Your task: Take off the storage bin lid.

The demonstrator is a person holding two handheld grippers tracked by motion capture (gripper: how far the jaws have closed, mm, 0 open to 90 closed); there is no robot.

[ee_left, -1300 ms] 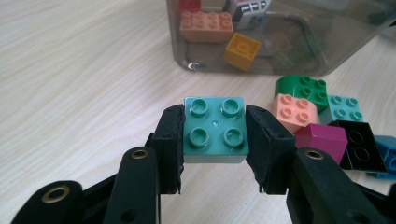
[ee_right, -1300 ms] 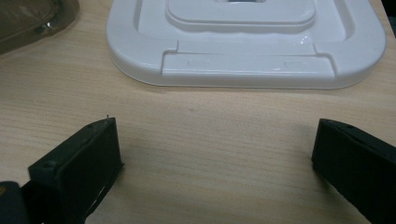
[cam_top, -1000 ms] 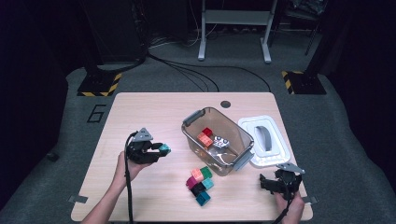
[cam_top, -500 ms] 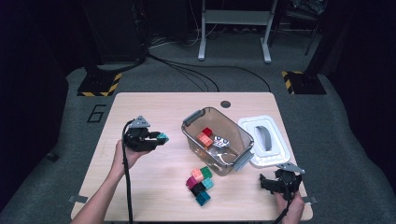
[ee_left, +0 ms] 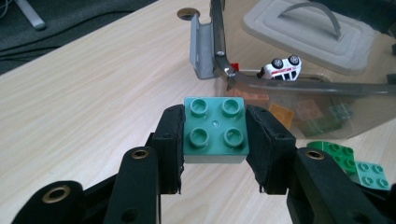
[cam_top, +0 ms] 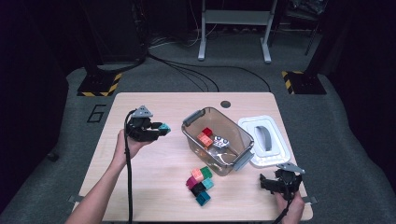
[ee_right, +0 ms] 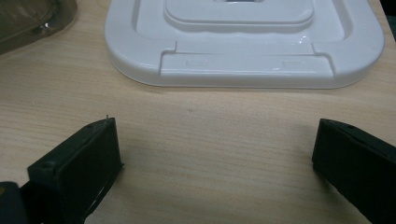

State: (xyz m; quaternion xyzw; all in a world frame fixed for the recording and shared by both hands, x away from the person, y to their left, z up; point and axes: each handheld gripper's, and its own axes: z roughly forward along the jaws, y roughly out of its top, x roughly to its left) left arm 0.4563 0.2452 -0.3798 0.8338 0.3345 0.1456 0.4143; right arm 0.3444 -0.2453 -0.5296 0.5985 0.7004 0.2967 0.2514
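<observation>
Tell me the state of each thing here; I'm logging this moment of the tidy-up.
Left gripper: shut on the teal brick, held above the table.
Right gripper: open, holding nothing.
Clear bin: open, with bricks and a toy car inside.
White lid: off, flat on the table beside the bin.
Loose bricks: clustered on the table.

white lid (ee_right: 243, 42) cut off at top

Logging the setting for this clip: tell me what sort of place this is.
Probably a lab or studio set up for recording. A lone wooden table stands on grey carpet in a dark room, cables run across the floor, and yellow-and-black hazard-striped bases sit beside it.
</observation>
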